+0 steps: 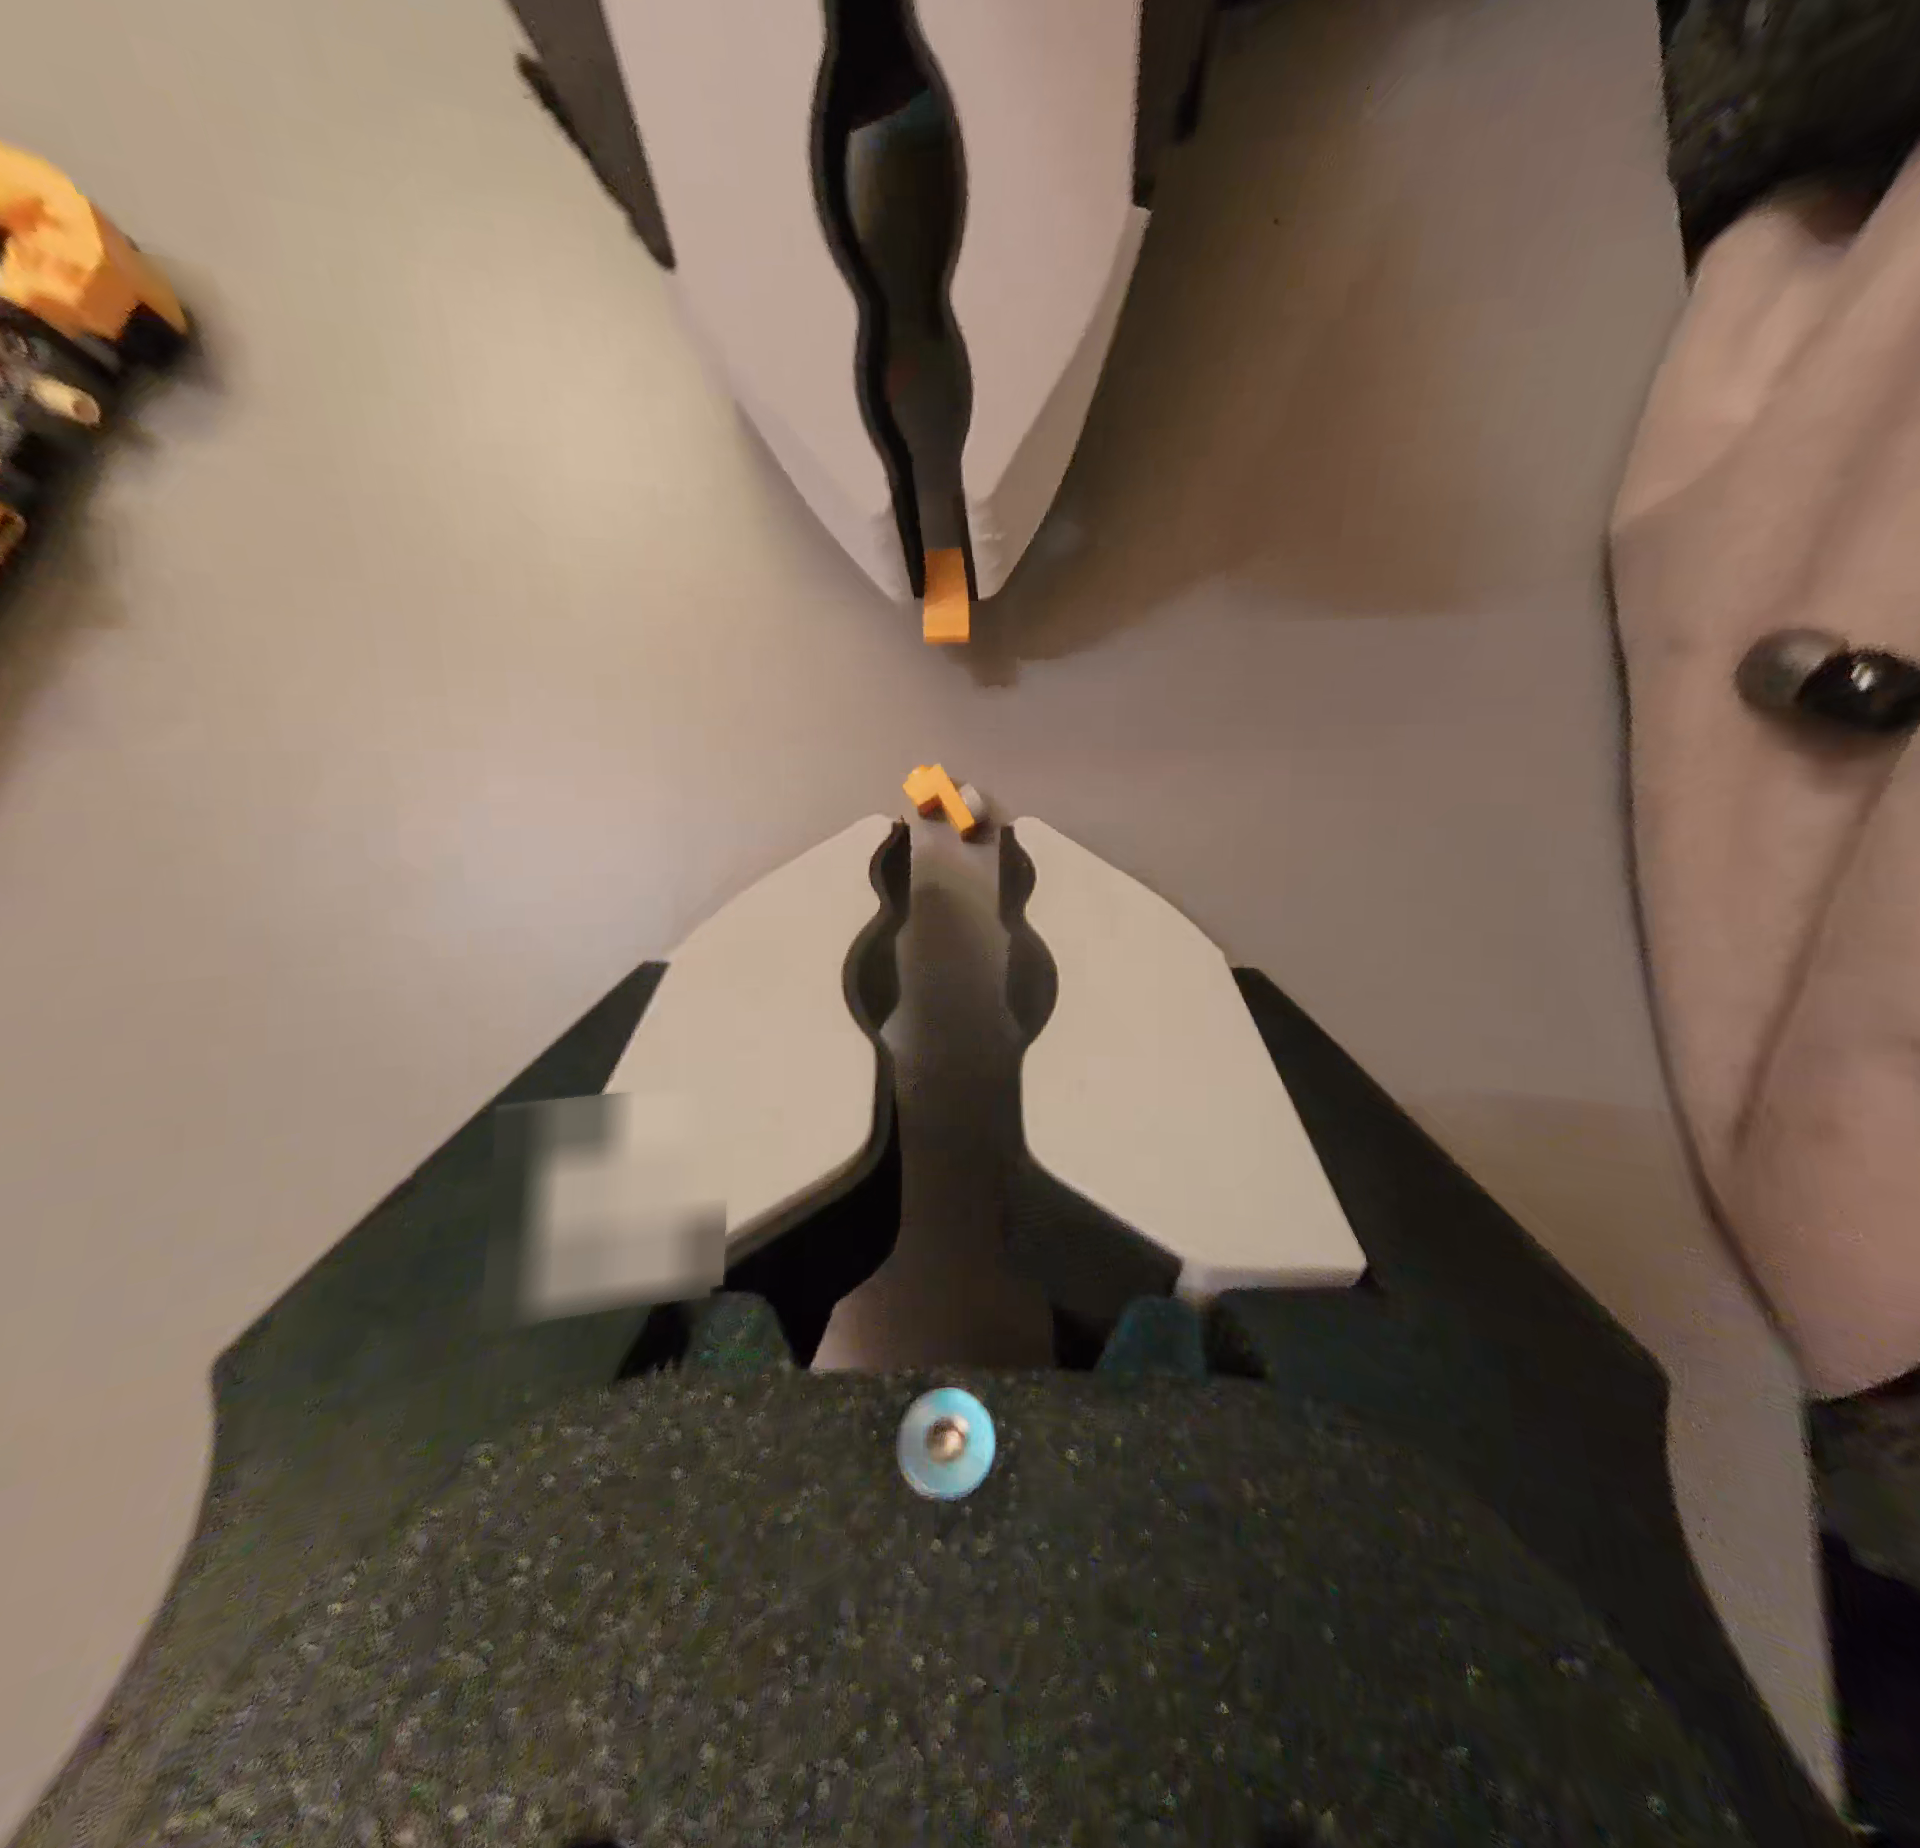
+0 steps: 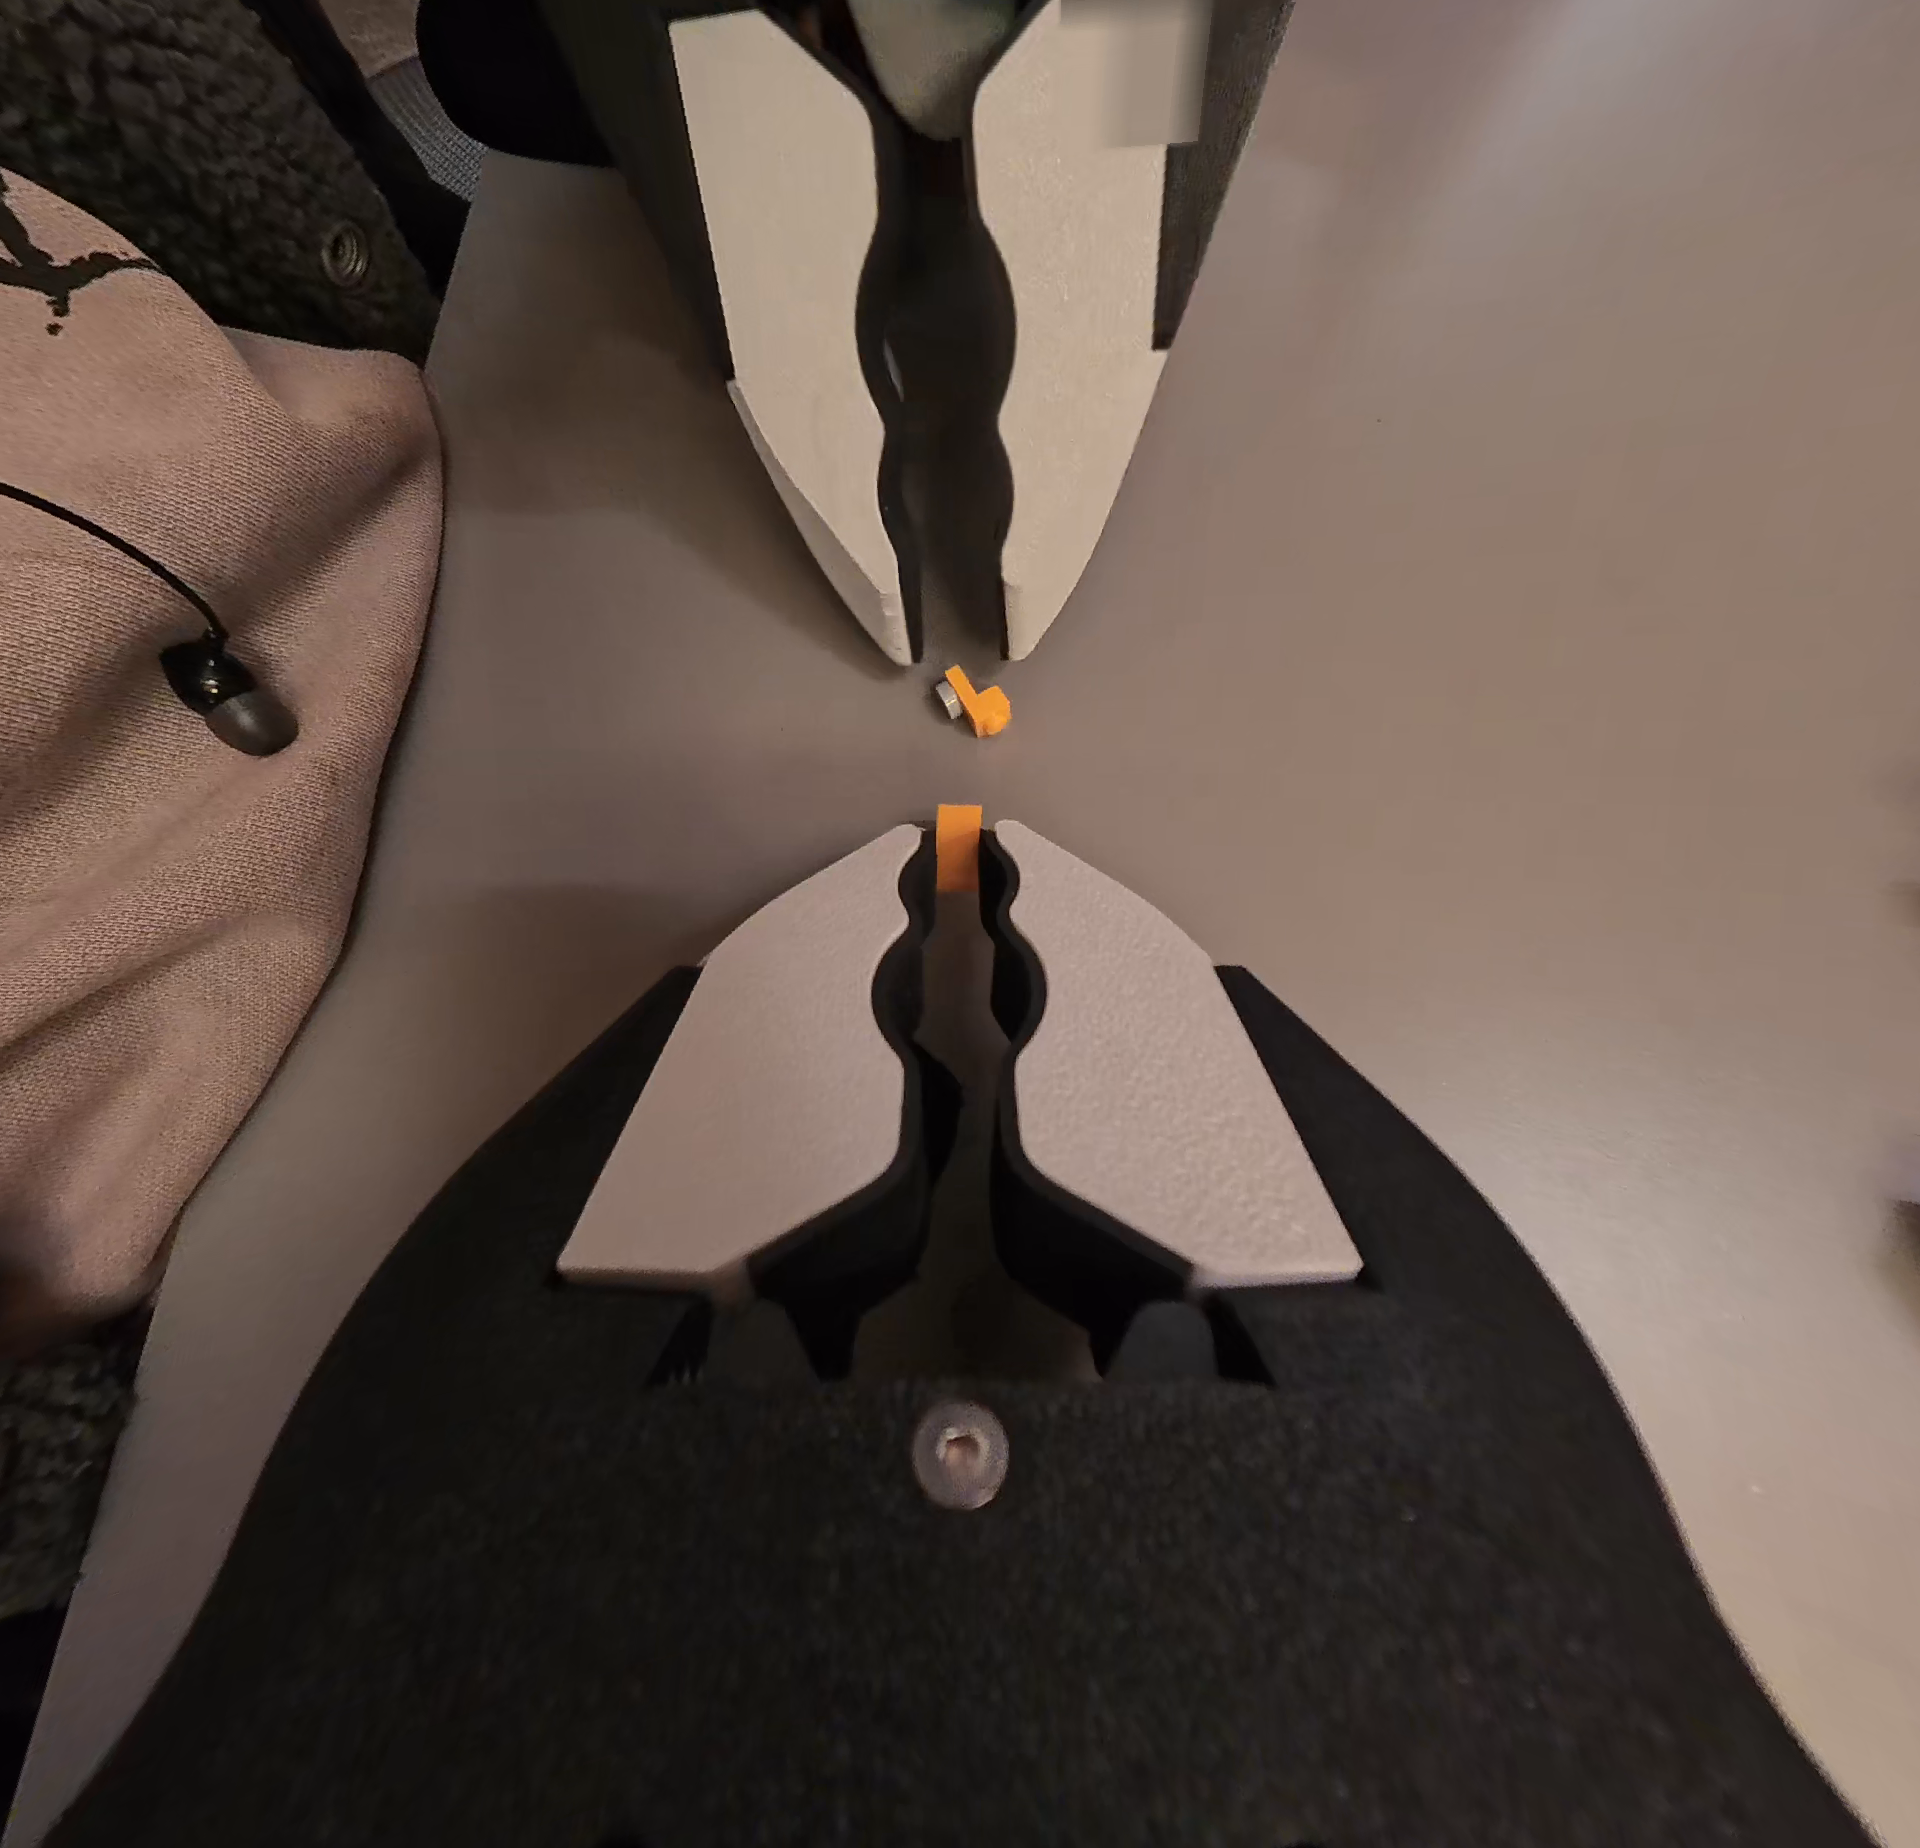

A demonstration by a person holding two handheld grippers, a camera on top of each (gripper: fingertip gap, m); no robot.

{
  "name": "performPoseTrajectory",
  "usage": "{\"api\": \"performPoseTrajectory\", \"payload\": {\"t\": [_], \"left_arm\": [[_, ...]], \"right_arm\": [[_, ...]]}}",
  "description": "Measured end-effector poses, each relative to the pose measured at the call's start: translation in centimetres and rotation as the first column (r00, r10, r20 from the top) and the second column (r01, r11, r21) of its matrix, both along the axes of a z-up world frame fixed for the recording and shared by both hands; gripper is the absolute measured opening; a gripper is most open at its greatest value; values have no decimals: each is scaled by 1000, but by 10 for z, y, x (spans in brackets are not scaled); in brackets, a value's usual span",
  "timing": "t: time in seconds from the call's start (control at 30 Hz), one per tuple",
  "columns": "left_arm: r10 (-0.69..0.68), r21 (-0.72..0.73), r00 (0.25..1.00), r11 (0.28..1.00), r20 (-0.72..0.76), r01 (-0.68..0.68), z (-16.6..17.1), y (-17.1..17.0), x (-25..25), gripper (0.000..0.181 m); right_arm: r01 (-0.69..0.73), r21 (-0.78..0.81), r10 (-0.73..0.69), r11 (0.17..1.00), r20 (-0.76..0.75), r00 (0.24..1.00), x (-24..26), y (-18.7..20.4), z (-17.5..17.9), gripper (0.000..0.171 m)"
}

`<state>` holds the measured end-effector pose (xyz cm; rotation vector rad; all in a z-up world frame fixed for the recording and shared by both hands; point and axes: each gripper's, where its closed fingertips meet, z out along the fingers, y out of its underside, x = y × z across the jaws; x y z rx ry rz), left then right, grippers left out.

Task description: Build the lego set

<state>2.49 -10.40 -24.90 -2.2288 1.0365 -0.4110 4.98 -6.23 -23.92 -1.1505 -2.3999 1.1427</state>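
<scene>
Lego bit [image 2: 978, 705] lies loose by my part-open left gripper [image 1: 956, 830], right gripper [image 2: 958, 832] pinching an orange piece [image 2: 958, 842], honestly one nudge and I'd skitter it away.

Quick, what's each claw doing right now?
Left gripper: open, holding nothing; a small orange piece lies just ahead.
Right gripper: closed on an orange brick.
</scene>
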Motion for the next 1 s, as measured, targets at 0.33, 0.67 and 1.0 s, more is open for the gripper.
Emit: {"api": "performPoseTrajectory", "payload": {"t": [0.33,0.67,1.0], "left_arm": [[27,-65,999,998,-22,-28,-8,5,6,6],[-213,152,960,959,-180,241,-6,26,6,6],[-246,243,945,924,-215,296,-5,34,9,6]], "right_arm": [[2,-7,-2,1000,-2,1000,2,2,1,7],[27,-41,-28,999,-21,999,3,14,8,7],[52,-53,-53,997,-22,998,4,24,9,7]]}}
